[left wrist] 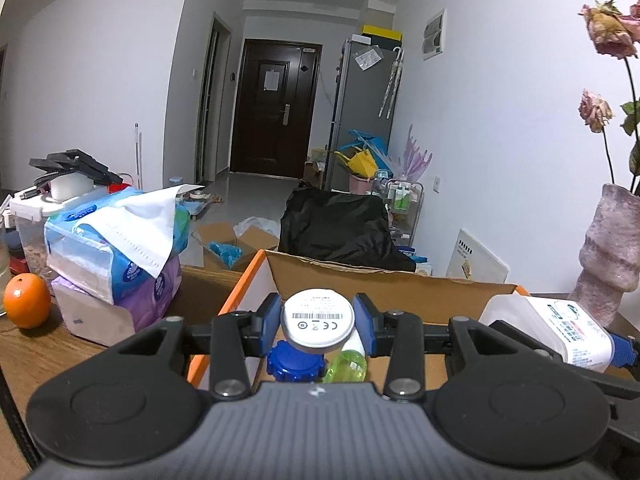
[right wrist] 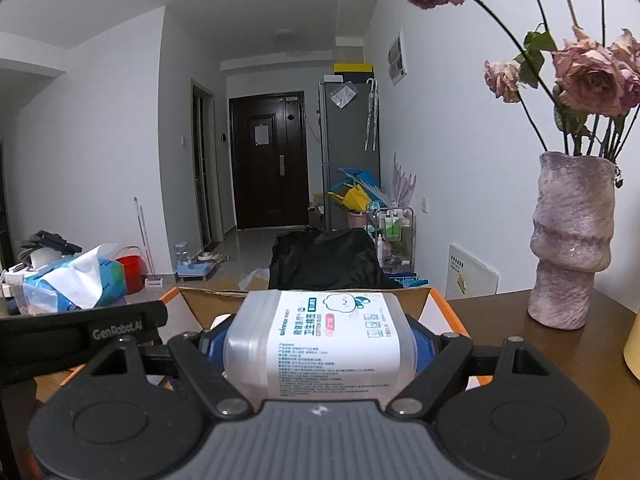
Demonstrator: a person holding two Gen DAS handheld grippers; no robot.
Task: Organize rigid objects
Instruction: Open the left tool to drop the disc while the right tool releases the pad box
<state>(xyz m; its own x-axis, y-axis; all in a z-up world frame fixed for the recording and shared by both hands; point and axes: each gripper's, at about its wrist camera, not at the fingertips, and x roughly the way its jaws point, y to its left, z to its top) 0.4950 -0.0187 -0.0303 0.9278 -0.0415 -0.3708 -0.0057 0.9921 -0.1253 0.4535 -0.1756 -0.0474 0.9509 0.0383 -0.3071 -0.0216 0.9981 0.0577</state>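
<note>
Cardboard, orange-edged, is forming the open box (left wrist: 400, 284) that is sitting on the worktop (left wrist: 28, 352) directly ahead of and below both sets of jaws. I am holding the right gripper (right wrist: 320, 344) with its jaws standing wide, clamped on the sides of a translucent cotton-swab tub (right wrist: 320, 340) above the box's near edge. I am keeping the left gripper (left wrist: 318, 322) nearly closed, its blue pads squeezing the rim of a small white round disc (left wrist: 318, 322) over the box interior.

Beneath the left jaws, a blue ribbed cap (left wrist: 294, 362) and a yellow-green bottle (left wrist: 348, 366) are already lying inside. My worry: the smooth tub is slipping from a wide grip, or catching the box's raised flap and tipping it. The disc, pinched only at its edge, is likely to twist out and bounce off those items. The two grippers are also crowding each other.
</note>
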